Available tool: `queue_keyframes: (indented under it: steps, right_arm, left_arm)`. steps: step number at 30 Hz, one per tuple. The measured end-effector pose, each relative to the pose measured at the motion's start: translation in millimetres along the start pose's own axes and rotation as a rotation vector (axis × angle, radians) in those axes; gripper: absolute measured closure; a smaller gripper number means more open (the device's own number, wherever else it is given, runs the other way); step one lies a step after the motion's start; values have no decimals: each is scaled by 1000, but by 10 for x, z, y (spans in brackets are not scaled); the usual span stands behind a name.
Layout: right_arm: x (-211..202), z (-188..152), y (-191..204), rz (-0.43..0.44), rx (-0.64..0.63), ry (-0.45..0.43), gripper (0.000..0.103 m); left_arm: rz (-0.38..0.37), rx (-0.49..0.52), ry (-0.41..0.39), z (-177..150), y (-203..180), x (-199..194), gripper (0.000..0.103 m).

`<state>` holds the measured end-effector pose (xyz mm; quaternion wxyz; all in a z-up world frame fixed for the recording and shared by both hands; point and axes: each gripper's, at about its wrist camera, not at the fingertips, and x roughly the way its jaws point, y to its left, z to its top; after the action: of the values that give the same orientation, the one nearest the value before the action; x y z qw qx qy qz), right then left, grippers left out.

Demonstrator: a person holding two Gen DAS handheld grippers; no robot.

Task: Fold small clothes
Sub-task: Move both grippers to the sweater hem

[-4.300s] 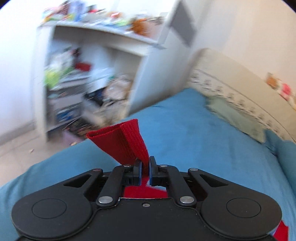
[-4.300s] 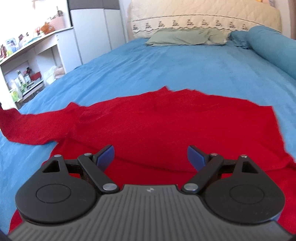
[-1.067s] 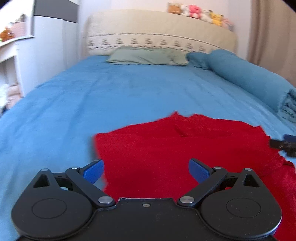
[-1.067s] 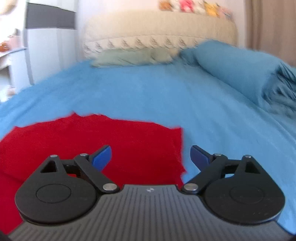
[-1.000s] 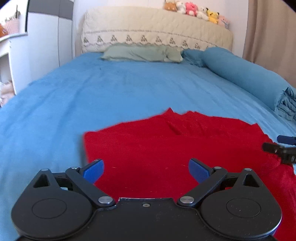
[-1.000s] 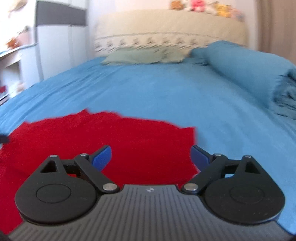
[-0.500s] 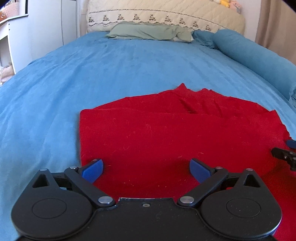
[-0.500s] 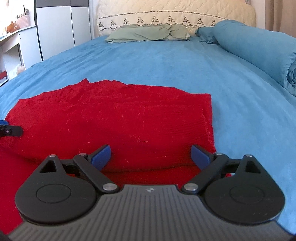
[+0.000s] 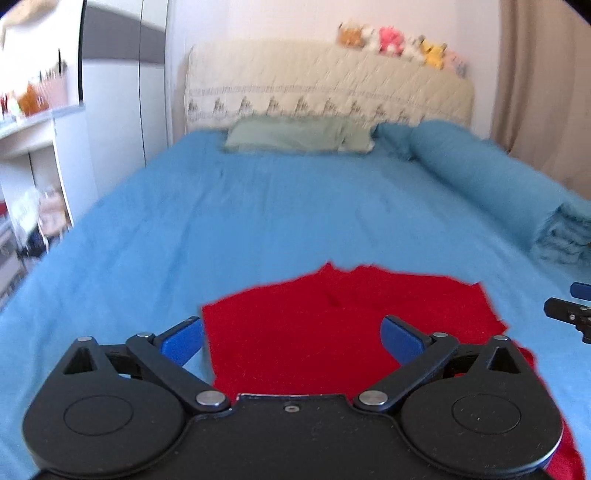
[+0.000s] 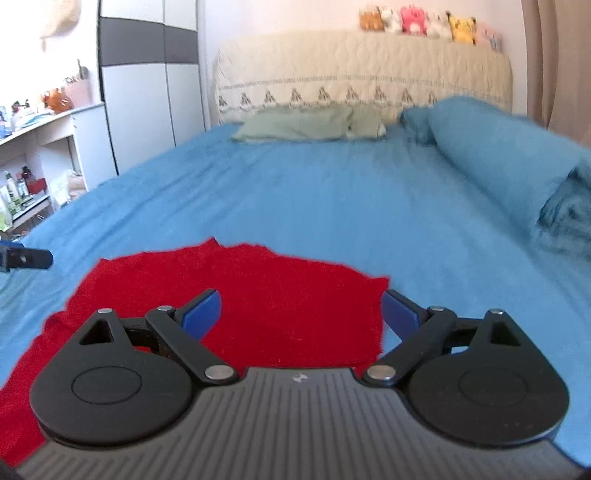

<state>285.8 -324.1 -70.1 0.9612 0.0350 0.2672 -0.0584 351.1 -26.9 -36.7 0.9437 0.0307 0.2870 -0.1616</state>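
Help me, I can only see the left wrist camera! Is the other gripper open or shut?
Observer: Open. The right wrist view shows the right gripper with its blue fingers spread wide and nothing between them.
Operator: Is it over the red clothes?
Observer: Partly. Its left finger is over the red garment. Its right finger sits past the garment's right edge, over the blue bedspread.
Operator: Can that camera see my gripper?
Observer: Only one fingertip of the left gripper, poking in at the picture's left edge.

Home bedroom, blue bed (image 10: 332, 192), pillow (image 10: 306, 123), plush toys (image 10: 413, 18)
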Motion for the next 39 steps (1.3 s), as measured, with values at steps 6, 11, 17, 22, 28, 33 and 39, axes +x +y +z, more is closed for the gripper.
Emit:
queue_keyframes:
  steps: [6, 11, 17, 22, 28, 33, 39]
  right_arm:
    - [-943, 99, -65, 11, -19, -39, 0]
    - [-1672, -120, -90, 4, -33, -44, 0]
    - [-2322, -658, -87, -21, -49, 5, 0]
    - [-2534, -1210, -94, 1, -12, 92, 0]
    - [-2546, -1701, -95, 3, 60, 170, 0]
    - [-2441, -1868, -110, -27, 129, 208, 0]
    - [-2310, -2019, -128, -37, 186, 242, 0]
  left_arm:
    - [3, -3, -18, -163, -6, -939, 0]
    - [-3, -34, 8, -533, 74, -1482, 0]
    - [24, -55, 114, -1181, 137, -1760, 0]
    - [-5, -112, 217, -1734, 204, -1724, 0]
    - [-33, -170, 281, -2090, 244, -1536, 2]
    - [-53, -243, 336, -2291, 293, -1315, 15]
    - [-34, -261, 324, -2364, 308, -1283, 16]
